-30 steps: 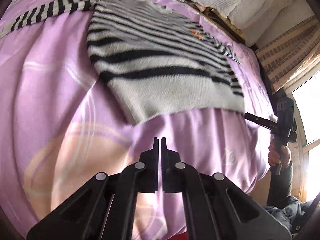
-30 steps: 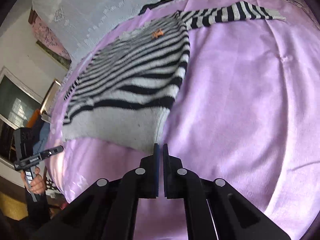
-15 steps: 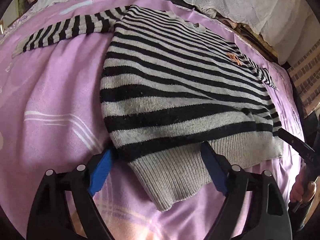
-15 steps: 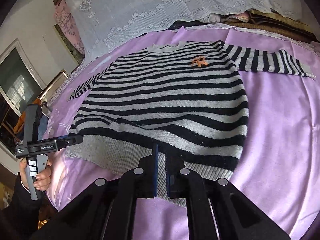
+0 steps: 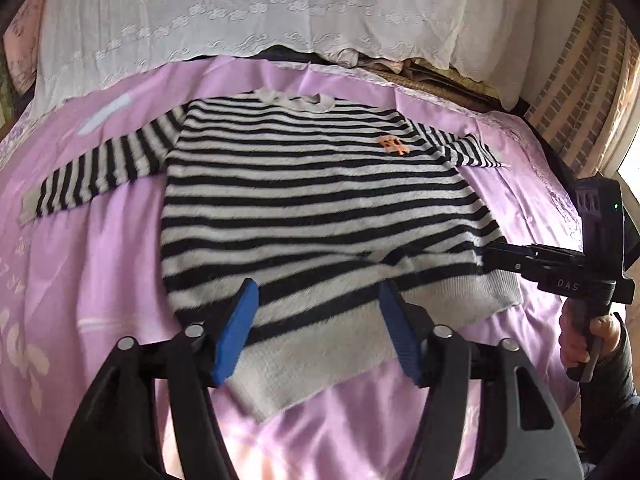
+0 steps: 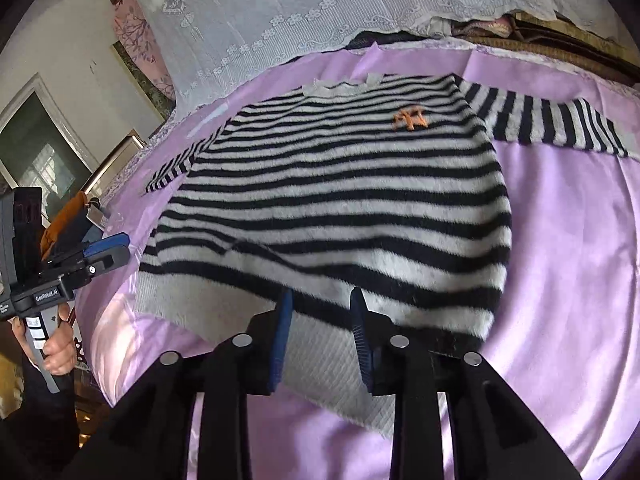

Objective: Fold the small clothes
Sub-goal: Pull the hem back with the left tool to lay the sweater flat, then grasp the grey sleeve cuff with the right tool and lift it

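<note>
Two grippers, both with jaws apart, nothing between the pads. Left gripper (image 5: 316, 328) hovers over the grey ribbed hem of the striped sweater (image 5: 316, 208), near its left corner as the person faces it; blue pads (image 5: 236, 328) spread wide, hem visible in the gap. Contact with the fabric cannot be told. Right gripper (image 6: 320, 332) sits over the same hem toward its right corner, pads opened less wide than the left pair. In the left wrist view the right gripper's tips (image 5: 490, 258) lie at the hem's right edge.

Sweater lies flat, front up, on the purple bedspread (image 5: 80, 280), hem nearest the tools, collar farthest. Orange emblem (image 6: 410, 118) on the chest. Both sleeves extend sideways, left one (image 5: 100, 172) fully out. Beyond the collar: white lace cover (image 5: 280, 12).
</note>
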### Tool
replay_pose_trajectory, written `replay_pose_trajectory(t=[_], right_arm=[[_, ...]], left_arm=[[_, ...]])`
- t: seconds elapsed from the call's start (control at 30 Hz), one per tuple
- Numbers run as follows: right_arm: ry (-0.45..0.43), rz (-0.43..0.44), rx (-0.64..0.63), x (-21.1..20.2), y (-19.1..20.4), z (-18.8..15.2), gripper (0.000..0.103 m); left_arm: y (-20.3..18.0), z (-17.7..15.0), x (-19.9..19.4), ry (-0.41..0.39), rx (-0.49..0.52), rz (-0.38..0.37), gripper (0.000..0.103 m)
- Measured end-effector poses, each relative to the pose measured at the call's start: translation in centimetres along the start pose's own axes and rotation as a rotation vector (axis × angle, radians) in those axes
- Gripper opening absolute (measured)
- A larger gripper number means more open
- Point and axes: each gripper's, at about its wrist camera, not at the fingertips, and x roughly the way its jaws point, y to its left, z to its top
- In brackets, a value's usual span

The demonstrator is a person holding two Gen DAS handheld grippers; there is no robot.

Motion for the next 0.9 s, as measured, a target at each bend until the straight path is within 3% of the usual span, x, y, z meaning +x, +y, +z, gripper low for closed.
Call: replay_pose_trajectory(t=[0.1, 0.2, 0.27, 0.37, 0.43, 0.53, 0.73, 0.9], right_arm=[[0.039, 0.007, 0.014, 2.7, 0.3, 1.4, 0.037], [0.104, 0.018, 0.020, 4.3, -0.9, 0.0, 0.038], [0.094, 0.057, 0.018, 3.6, -1.9, -1.0, 0.037], [0.076, 0.093, 0.066, 1.4, -3.2, -0.6, 0.039], [-0.009, 0.052, 0.109, -0.9, -4.8, 0.7, 0.047], [-0.148, -0.009, 0.219, -3.9, -9.2, 3.5, 0.047], [-0.325, -0.089, 0.549, -7.1, -21.0, 5.7, 0.047], [-0.374, -0.075, 0.762, -7.0, -29.1, 5.1, 0.048]], left_arm=[[-1.3, 1.1, 5.0, 0.095, 0.029, 0.014, 0.065], [-0.7, -0.7, 9.3, 0.204, 0.041, 0.047, 0.067], [-1.4, -1.5, 8.8, 0.160, 0.109, 0.072, 0.068], [-2.6, -0.5, 7.7, 0.153, 0.119, 0.106, 0.068], [-4.1, 1.5, 6.9, 0.097, 0.147, 0.083, 0.068], [-7.6, 5.5, 7.1, 0.003, 0.218, 0.116, 0.069], [-16.2, 12.8, 12.6, -0.070, 0.313, 0.102, 0.069], [-23.0, 15.5, 18.7, -0.092, 0.389, 0.094, 0.070]])
